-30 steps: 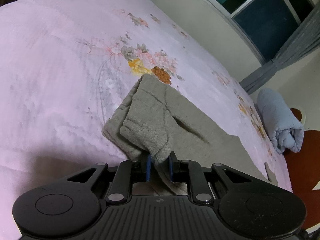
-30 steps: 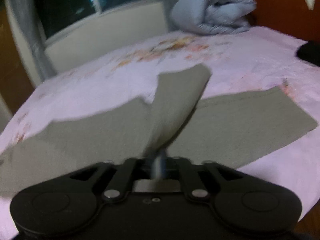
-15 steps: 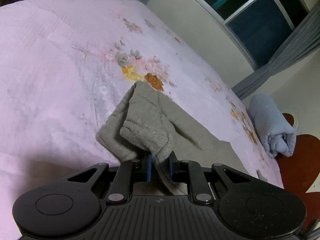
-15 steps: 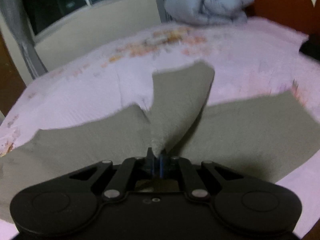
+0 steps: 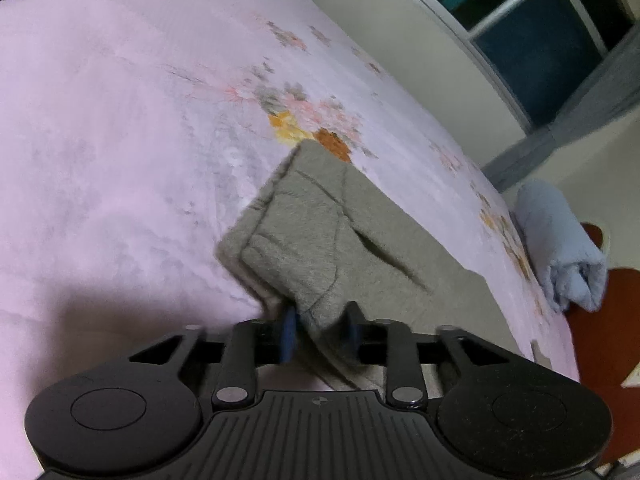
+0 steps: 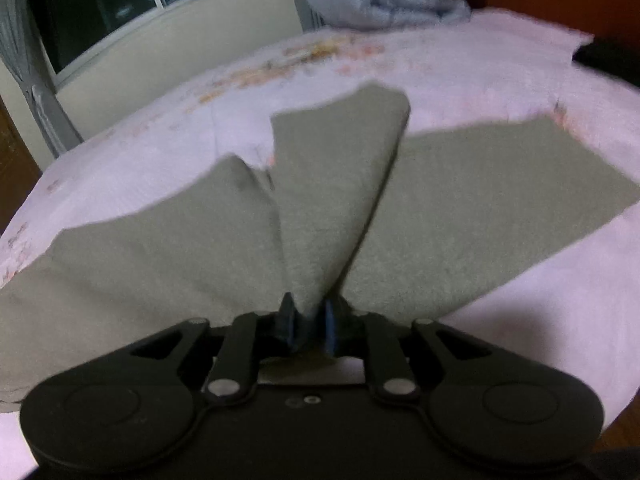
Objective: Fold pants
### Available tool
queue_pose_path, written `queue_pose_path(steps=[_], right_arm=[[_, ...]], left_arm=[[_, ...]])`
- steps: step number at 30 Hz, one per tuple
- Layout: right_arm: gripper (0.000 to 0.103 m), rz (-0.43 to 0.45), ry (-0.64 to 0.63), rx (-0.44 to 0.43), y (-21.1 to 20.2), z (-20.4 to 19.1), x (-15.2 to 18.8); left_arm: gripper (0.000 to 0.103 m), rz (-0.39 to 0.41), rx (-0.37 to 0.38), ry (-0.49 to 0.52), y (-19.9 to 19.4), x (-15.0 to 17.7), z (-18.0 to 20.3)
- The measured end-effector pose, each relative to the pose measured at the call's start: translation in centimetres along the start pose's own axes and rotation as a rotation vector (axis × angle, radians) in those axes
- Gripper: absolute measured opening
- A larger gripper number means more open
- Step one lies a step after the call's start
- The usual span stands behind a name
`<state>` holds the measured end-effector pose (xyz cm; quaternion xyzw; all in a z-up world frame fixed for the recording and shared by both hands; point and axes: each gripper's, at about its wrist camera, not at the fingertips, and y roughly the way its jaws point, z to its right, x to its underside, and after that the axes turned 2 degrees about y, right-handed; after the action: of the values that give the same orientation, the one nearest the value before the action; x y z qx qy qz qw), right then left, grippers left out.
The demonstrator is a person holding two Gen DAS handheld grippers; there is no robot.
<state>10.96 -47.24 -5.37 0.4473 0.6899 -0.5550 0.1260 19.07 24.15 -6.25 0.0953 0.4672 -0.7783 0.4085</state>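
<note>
A wide bed [image 5: 120,128] fills both views, covered by a pale pink bedspread [image 6: 500,80] printed with clusters of orange, pink and grey flowers; behind it runs a cream wall with a dark window [image 5: 540,32] and grey curtains [image 6: 36,92]; a rolled pale blue blanket [image 5: 560,248] lies at the far end of the bed, against a reddish-brown headboard [image 5: 608,320].

The grey-green pants [image 6: 480,200] lie spread across the bedspread, stretching left and right of the right wrist view; most of the fabric rests flat, while one section is lifted into a raised peak in the middle of that view; in the left wrist view the same pants [image 5: 312,240] show a folded, seamed end bunched up and raised off the bed, with the rest trailing away towards the blue blanket.

The left tongs [image 5: 318,334] are nearly closed, their blue pads pinching the thick edge of the bunched end; the cloth hangs between the two fingers and fills the gap.

The right tongs [image 6: 308,328] are likewise almost closed, clamped on the narrow base of the lifted peak; the fabric fans upward and outward from the grip.

A dark object [image 6: 612,56] sits at the right edge of the bed; it is too blurred to identify.
</note>
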Motion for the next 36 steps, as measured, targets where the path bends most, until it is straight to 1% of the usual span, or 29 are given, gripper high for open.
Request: queue_pose_path(steps=[1, 2, 3, 4, 5, 6, 7, 9, 11, 12, 15, 16, 19, 21, 22, 25, 27, 29, 30, 31, 32, 33, 34, 36], right_arm=[[0.018, 0.036, 0.013, 0.009, -0.9, 0.2, -0.3], [0.035, 0.078, 0.007, 0.031, -1.9, 0.4, -0.6], [0.055, 0.098, -0.002, 0.043, -2.5, 0.5, -0.8], [0.059, 0.110, -0.007, 0.032, -3.1, 0.7, -1.0], [0.057, 0.127, -0.014, 0.010, -3.9, 1.0, -1.3], [0.057, 0.142, -0.024, 0.009, -4.5, 1.1, -1.6], [0.057, 0.160, -0.039, 0.009, -5.1, 1.2, -2.0], [0.057, 0.210, -0.081, 0.007, -6.4, 1.3, -3.0], [0.055, 0.239, -0.100, -0.005, -6.7, 1.4, -4.4], [0.053, 0.246, -0.110, -0.017, -6.8, 1.4, -5.5], [0.049, 0.240, -0.173, -0.036, -5.9, 0.6, -8.5], [0.049, 0.230, -0.202, -0.037, -5.2, 0.0, -9.4], [0.047, 0.216, -0.306, -0.031, -2.8, -2.1, -11.6], [0.043, 0.180, -0.364, -0.027, -1.0, -3.4, -12.5], [0.042, 0.168, -0.389, -0.023, -0.2, -4.0, -12.6], [0.039, 0.138, -0.448, -0.013, 2.0, -5.3, -12.8], [0.032, 0.109, -0.477, 0.007, 4.1, -6.1, -12.8], [0.028, 0.076, -0.483, 0.016, 6.2, -6.5, -12.9], [0.027, 0.064, -0.488, 0.025, 7.2, -6.7, -13.0], [0.026, 0.055, -0.492, 0.031, 8.2, -7.0, -13.1], [0.026, 0.041, -0.500, 0.036, 9.2, -7.3, -13.2], [0.025, 0.027, -0.509, 0.041, 10.1, -7.6, -13.3], [0.025, 0.008, -0.519, 0.046, 11.2, -8.0, -13.4], [0.025, -0.006, -0.543, 0.063, 12.7, -8.7, -13.5]], left_arm=[[0.090, 0.035, -0.082, 0.009, -0.6, -0.1, 0.2], [0.103, 0.082, -0.130, 0.019, -1.4, -0.1, 0.3], [0.103, 0.114, -0.121, 0.025, -2.2, -0.2, 0.2], [0.103, 0.115, -0.095, 0.011, -2.8, -0.4, 0.0], [0.103, 0.113, -0.086, -0.013, -3.3, -0.6, -0.1], [0.103, 0.119, -0.087, -0.026, -3.8, -0.6, 0.1], [0.103, 0.129, -0.076, -0.010, -4.4, -0.6, 0.9], [0.103, 0.143, -0.058, 0.059, -5.1, -0.2, 3.4], [0.103, 0.137, -0.032, 0.159, -4.9, 0.8, 7.1], [0.103, 0.135, -0.038, 0.214, -4.5, 1.5, 9.2], [0.103, 0.147, -0.100, 0.353, -2.2, 3.9, 15.1], [0.103, 0.147, -0.129, 0.376, -1.2, 4.5, 16.6], [0.103, 0.109, -0.150, 0.417, 2.1, 6.2, 20.0], [0.103, 0.116, -0.193, 0.426, 3.8, 7.0, 21.1], [0.103, 0.122, -0.220, 0.412, 4.4, 7.1, 21.2], [0.103, 0.141, -0.269, 0.347, 5.5, 7.0, 20.6], [0.103, 0.129, -0.284, 0.331, 6.5, 6.7, 20.2], [0.103, 0.079, -0.305, 0.338, 7.6, 6.8, 20.1], [0.103, 0.070, -0.289, 0.334, 7.7, 7.0, 20.1], [0.103, 0.076, -0.284, 0.355, 7.8, 7.3, 20.4], [0.103, 0.064, -0.314, 0.382, 8.1, 7.5, 20.8], [0.103, 0.052, -0.313, 0.402, 8.1, 7.9, 21.3], [0.103, 0.055, -0.286, 0.405, 7.8, 8.4, 21.7], [0.103, 0.028, -0.211, 0.405, 7.1, 9.8, 23.0]])
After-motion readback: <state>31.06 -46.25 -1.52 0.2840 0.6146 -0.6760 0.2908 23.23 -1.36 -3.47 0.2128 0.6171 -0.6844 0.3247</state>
